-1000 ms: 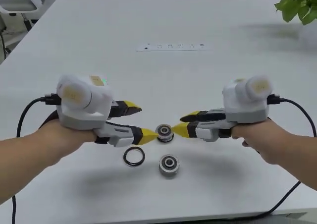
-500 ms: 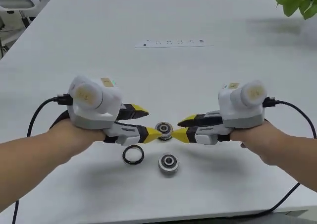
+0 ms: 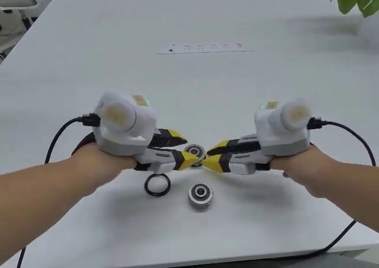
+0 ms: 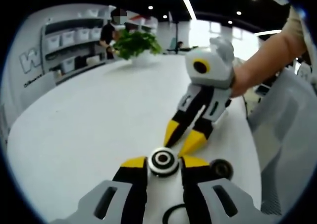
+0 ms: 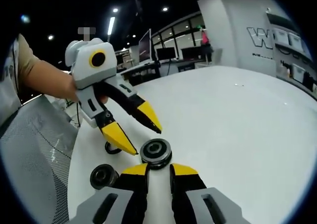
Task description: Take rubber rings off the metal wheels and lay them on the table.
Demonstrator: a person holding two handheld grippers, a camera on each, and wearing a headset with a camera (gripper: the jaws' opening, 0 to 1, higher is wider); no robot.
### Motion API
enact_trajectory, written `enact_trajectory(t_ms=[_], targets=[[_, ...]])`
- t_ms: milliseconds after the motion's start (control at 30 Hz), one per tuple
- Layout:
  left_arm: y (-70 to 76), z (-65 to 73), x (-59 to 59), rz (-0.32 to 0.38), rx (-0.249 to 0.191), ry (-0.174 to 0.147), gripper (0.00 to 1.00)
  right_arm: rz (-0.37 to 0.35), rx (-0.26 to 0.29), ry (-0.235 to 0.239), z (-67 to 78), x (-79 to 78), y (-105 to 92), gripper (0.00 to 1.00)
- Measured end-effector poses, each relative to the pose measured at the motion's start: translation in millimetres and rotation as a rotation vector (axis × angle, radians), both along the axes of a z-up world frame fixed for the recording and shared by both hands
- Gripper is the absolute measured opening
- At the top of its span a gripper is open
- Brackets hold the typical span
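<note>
Both tools closer in than half a second ago, yellow tips now meeting at small silver metal wheel on white worktop. Left tool looks clamped on it, one jaw each side. Right tool has jaws slightly parted, tips at wheel's edge, gripping nothing afaict. Risk imo: right tips skid off rim instead of catching rubber, wheel pops out, knocks loose black rubber ring or second metal wheel nearby. Head view half hides wheel behind tips; left gripper view shows contact clearly.
</note>
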State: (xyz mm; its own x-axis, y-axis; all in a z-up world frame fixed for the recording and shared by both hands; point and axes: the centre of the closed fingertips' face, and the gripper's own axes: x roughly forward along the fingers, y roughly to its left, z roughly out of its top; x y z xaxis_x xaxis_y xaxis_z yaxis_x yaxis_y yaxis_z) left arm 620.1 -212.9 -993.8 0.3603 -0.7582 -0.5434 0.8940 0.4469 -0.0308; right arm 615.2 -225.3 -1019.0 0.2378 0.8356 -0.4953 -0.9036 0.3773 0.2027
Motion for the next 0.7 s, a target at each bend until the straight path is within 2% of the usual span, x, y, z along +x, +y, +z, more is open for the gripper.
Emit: enact_trajectory(t_ms=[233, 567, 700], targets=[[-2.5, -5.6, -1.9, -0.017, 0.021, 0.003, 0.2, 0.003, 0.004, -0.005, 0.1, -0.3, 2.6, 0.11], [-1.9, -6.8, 4.2, 0.004, 0.02, -0.022, 0.14, 0.007, -0.006, -0.019, -1.4, 1.5, 2.4, 0.05], [-1.5, -7.8, 5.4, 0.014, 0.012, -0.011, 0.14, -0.008, 0.004, -0.002, -1.5, 2.4, 2.0, 0.04]])
